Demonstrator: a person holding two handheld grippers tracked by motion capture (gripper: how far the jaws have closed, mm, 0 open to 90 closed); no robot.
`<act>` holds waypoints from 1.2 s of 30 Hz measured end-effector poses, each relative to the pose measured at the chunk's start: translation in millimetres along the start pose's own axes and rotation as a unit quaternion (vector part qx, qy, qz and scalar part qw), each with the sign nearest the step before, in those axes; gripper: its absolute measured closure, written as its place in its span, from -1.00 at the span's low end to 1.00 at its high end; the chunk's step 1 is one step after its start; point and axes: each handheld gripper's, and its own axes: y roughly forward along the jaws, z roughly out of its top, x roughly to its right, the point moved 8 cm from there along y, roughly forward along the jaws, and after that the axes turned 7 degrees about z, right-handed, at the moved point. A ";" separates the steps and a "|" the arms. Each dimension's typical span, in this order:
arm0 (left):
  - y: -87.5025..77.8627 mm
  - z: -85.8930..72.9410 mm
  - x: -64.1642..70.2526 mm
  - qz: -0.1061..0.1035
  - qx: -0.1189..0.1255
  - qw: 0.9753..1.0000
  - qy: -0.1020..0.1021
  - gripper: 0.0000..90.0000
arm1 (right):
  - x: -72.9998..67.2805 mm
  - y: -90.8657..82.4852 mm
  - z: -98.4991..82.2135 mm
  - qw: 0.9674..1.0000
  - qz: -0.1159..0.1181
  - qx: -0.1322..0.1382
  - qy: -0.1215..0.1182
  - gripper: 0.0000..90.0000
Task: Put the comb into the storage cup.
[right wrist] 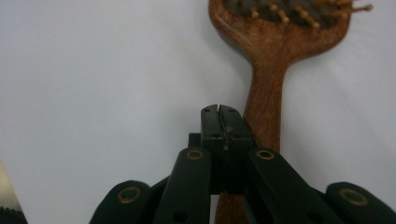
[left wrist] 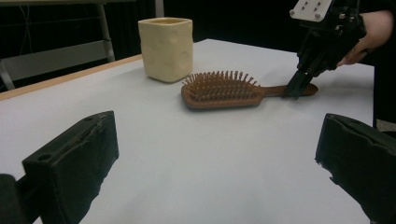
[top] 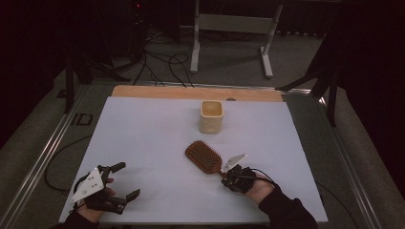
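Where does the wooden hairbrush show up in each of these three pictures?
High view: hairbrush right of centre, nearer than the cup.
Left gripper view: upper middle, bristles up, right of the cup.
Right gripper view: top right, handle running down beside the shut jaws.
Shared landmark: the right gripper at the handle's end.

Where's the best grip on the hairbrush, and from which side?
Grip the hairbrush by its narrow wooden handle, coming from above with the fingers closing across its width. It lies flat on the white sheet, bristles up, handle pointing toward the right gripper, which sits at the handle's end with fingers shut. The head looks too wide and bristly for a clean hold.
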 end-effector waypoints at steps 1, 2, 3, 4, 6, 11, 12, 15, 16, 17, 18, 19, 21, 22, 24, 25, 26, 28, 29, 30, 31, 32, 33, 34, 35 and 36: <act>0.0 0.0 0.0 0.000 0.000 1.000 0.000 -1.00 | 0.0 0.0 0.0 1.000 0.000 0.000 0.000 1.00; 0.1 0.0 0.1 0.000 0.000 1.000 0.000 -1.00 | 2.3 -1.5 -1.2 1.000 0.000 0.000 0.004 1.00; 0.1 -0.1 0.2 0.000 -0.001 1.000 0.001 -1.00 | 3.3 -2.0 -2.0 1.000 -0.001 -0.001 0.004 1.00; 0.1 -0.1 0.2 0.000 -0.001 1.000 0.001 -1.00 | 3.3 -2.0 -2.0 1.000 -0.001 -0.001 0.004 1.00; 0.1 -0.1 0.3 0.000 -0.001 1.000 0.001 -1.00 | 6.4 -2.6 -3.7 1.000 -0.003 -0.001 0.005 1.00; 0.0 -0.1 0.3 -0.001 -0.001 1.000 0.001 -1.00 | 10.7 -4.3 -5.6 1.000 -0.004 0.000 0.015 1.00; 0.1 -0.2 0.3 -0.001 -0.001 1.000 0.000 -1.00 | 11.4 -4.9 -5.9 1.000 -0.004 0.000 0.016 1.00; 0.2 -0.3 0.4 -0.001 -0.001 1.000 0.001 -1.00 | 12.2 -6.0 -5.8 1.000 -0.004 0.000 0.019 1.00; 0.2 -0.3 0.4 -0.001 -0.001 1.000 0.001 -1.00 | 14.1 -7.4 -5.6 1.000 -0.009 0.002 0.022 1.00; 0.1 -0.2 0.4 -0.001 -0.001 1.000 0.001 -1.00 | 14.1 -7.4 -5.6 1.000 -0.009 0.002 0.022 1.00; 0.1 -0.2 0.4 -0.001 -0.001 1.000 0.001 -1.00 | 15.2 -7.0 -6.8 1.000 -0.006 0.001 0.020 1.00; 0.1 -0.2 0.4 -0.001 -0.001 1.000 0.001 -1.00 | 16.3 -7.2 -7.6 1.000 -0.008 -0.002 0.021 1.00; 0.2 -0.3 0.3 -0.001 -0.002 1.000 0.001 -1.00 | 16.3 -7.4 -8.2 1.000 -0.006 -0.003 0.024 1.00; 0.3 -0.2 0.5 -0.001 -0.001 1.000 0.001 -1.00 | 15.9 -7.7 -7.7 1.000 -0.005 0.000 0.024 1.00; 0.3 -0.2 0.5 -0.001 -0.001 1.000 0.001 -1.00 | 15.2 -8.0 -7.5 1.000 -0.004 0.000 0.019 1.00; 0.3 -0.2 0.5 -0.001 -0.001 1.000 0.000 -1.00 | 14.3 -8.8 -6.8 1.000 -0.003 0.000 0.016 1.00; 0.3 -0.2 0.5 -0.001 -0.001 1.000 0.001 -1.00 | 12.9 -11.1 -5.4 1.000 -0.002 0.000 0.012 1.00; 0.3 -0.3 0.5 -0.001 -0.001 1.000 0.000 -1.00 | 13.1 -13.1 -4.8 1.000 -0.004 -0.001 0.005 1.00; 0.2 -0.2 0.5 -0.001 -0.001 1.000 0.000 -1.00 | 13.1 -13.1 -4.8 1.000 -0.004 -0.001 0.005 1.00; 0.1 -0.1 0.5 -0.001 -0.001 1.000 0.001 -1.00 | 13.5 -14.2 -4.5 1.000 -0.004 -0.002 0.004 1.00; 0.1 0.0 0.5 -0.001 -0.001 1.000 0.001 -1.00 | 14.1 -15.3 -4.4 1.000 -0.004 -0.003 0.002 1.00; 0.0 -0.1 0.4 -0.001 -0.001 1.000 0.001 -1.00 | 14.6 -17.4 -3.6 1.000 -0.005 -0.002 0.001 1.00; 0.0 -0.1 0.4 -0.001 -0.001 1.000 0.001 -1.00 | 14.6 -17.4 -3.6 1.000 -0.005 -0.002 0.001 1.00; 0.0 -0.2 0.4 -0.001 -0.001 1.000 0.001 -1.00 | 14.9 -20.2 -3.1 1.000 -0.007 -0.002 0.002 1.00; 0.1 -0.1 0.4 -0.001 -0.001 1.000 0.001 -1.00 | 14.9 -20.2 -3.1 1.000 -0.007 -0.002 0.002 1.00; 0.1 0.0 0.4 -0.001 -0.001 1.000 0.000 -1.00 | 15.5 -21.8 -2.7 1.000 -0.008 -0.002 -0.002 1.00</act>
